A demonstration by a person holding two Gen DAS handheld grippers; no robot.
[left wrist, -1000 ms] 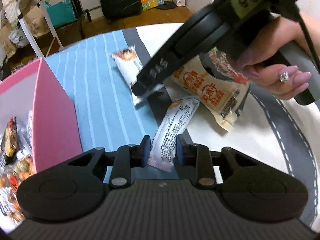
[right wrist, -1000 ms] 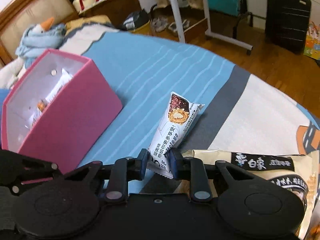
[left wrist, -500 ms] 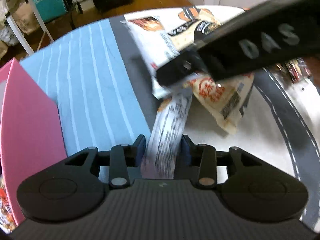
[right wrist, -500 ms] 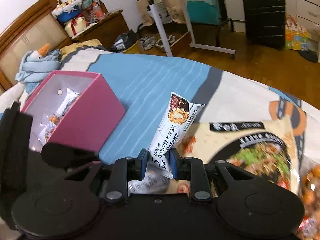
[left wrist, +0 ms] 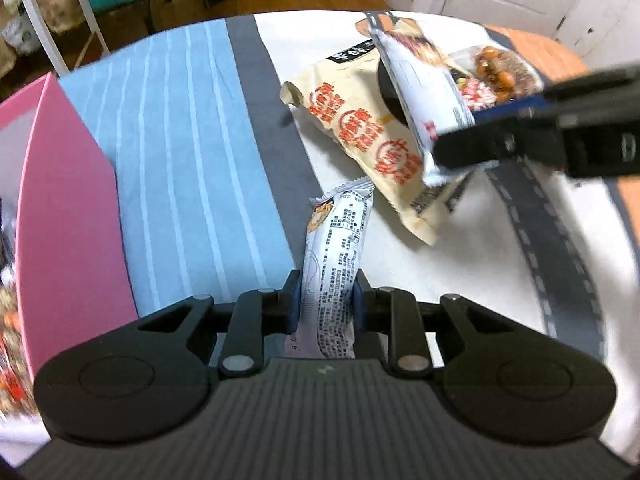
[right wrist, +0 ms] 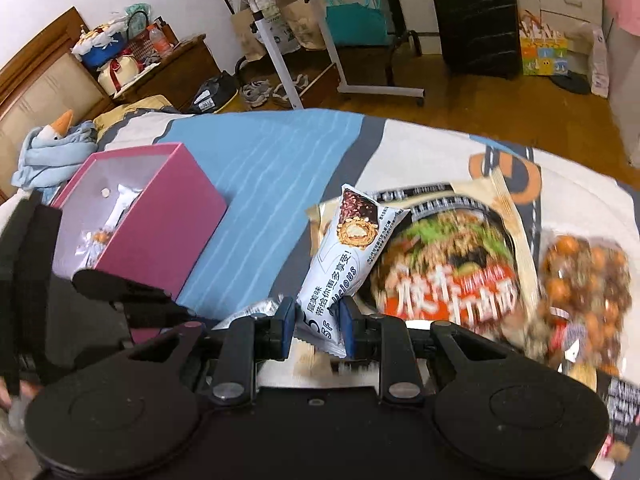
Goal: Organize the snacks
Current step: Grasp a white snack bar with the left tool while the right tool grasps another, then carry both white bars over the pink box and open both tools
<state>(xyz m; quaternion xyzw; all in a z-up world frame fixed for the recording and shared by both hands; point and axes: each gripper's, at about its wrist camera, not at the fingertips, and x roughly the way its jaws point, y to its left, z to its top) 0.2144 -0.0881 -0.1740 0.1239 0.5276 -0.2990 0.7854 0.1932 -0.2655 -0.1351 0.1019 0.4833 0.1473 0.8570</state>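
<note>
My left gripper is shut on a white snack bar, its printed back facing up, held above the bedspread. My right gripper is shut on a second white snack bar with a chocolate roll pictured on it; it also shows in the left wrist view at the upper right, lifted over the big packets. The pink box holds several snacks and stands to the left in both views.
A large beige noodle packet and a bag of coated nuts lie on the white part of the bedspread. Beyond the bed are a rolling table, a black suitcase and wooden floor.
Both grippers have lifted their snack bars off the bedspread. The right gripper has swung to the right, over the noodle packet. The left one has risen and turned slightly.
</note>
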